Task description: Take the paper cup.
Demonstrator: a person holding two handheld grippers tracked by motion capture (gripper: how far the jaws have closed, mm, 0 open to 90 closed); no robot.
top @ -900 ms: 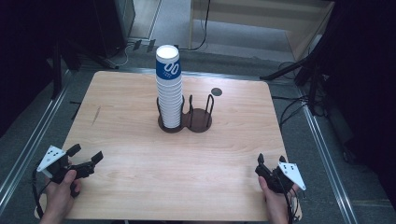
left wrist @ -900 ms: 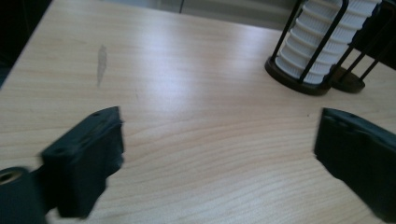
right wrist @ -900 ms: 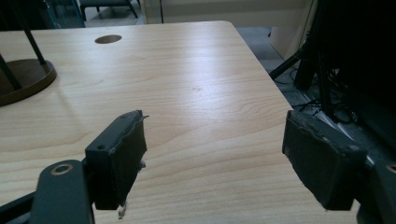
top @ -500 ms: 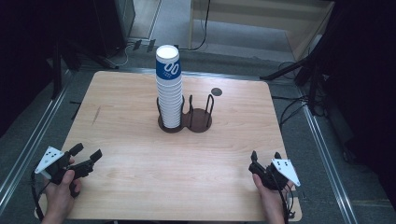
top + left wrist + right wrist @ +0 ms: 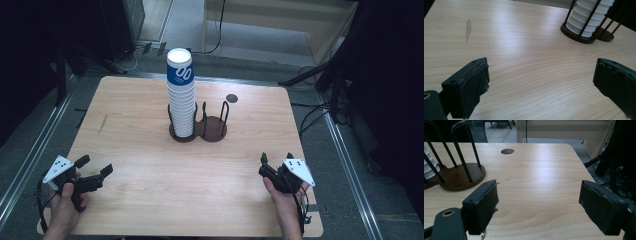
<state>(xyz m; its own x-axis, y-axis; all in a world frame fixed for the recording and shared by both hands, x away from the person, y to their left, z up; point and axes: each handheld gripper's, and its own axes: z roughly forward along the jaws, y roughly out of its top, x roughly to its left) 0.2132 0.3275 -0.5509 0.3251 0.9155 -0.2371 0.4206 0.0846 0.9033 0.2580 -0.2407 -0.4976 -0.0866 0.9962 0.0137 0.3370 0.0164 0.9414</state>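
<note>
Cups (image 5: 180,95) — midway, well beyond both tongs

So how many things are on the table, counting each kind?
Stack of paper cups: 1
Dark holder with two round bases: 1
Grippers, the left gripper and the right gripper, both open and holding nothing: 2
Total: 4

Matt pale wood table (image 5: 140,150) (faint grain), paper cups (image 5: 181,95)
</note>
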